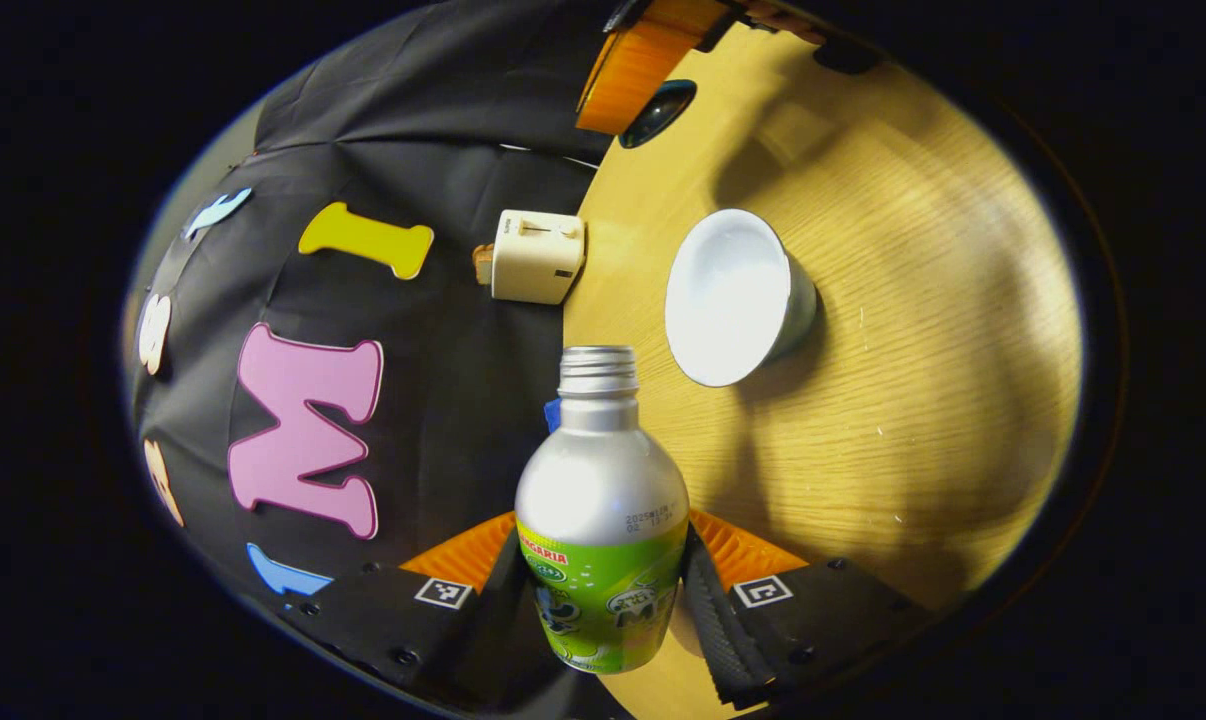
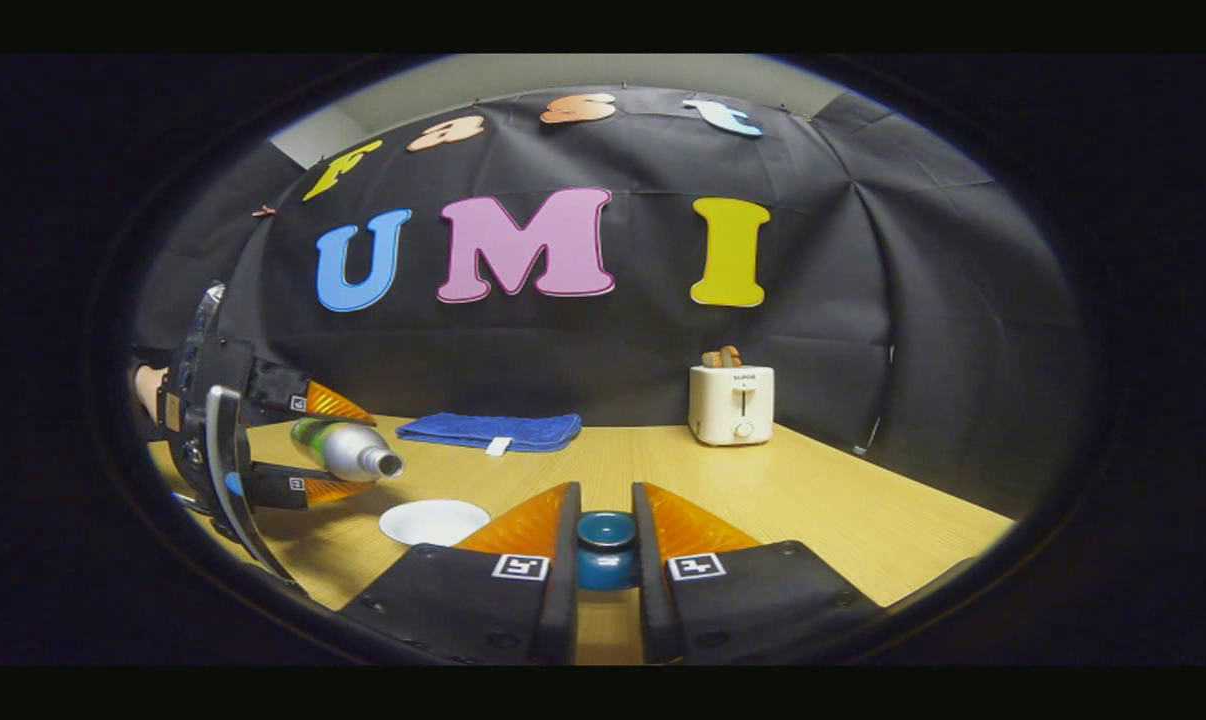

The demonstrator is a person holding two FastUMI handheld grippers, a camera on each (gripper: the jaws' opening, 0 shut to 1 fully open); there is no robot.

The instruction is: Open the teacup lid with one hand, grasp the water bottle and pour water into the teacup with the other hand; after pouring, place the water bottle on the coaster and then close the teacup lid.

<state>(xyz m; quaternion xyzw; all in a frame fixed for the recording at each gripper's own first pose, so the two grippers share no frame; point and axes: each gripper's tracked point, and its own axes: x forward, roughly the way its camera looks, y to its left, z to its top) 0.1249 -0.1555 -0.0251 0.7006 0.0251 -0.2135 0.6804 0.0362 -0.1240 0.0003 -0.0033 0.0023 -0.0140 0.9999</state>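
Note:
My left gripper [image 1: 603, 545] is shut on a silver bottle with a green label [image 1: 603, 520], gripping it around the label. The bottle's capless mouth points toward the open teacup [image 1: 728, 297], white inside, on the wooden table. In the right gripper view the bottle [image 2: 348, 450] lies nearly level in the left gripper [image 2: 363, 452], its mouth just above and left of the teacup's white opening [image 2: 433, 522]. No water stream shows. My right gripper [image 2: 605, 510] is shut on the dark blue lid [image 2: 605, 550], held above the table. The lid [image 1: 658, 110] also shows beside an orange finger [image 1: 633, 70].
A cream toaster [image 2: 731, 403] with toast in it stands at the back of the table [image 2: 843, 510] against the black cloth wall; it also appears as the toaster [image 1: 535, 257]. A folded blue cloth [image 2: 490, 431] lies at the back, left of the toaster.

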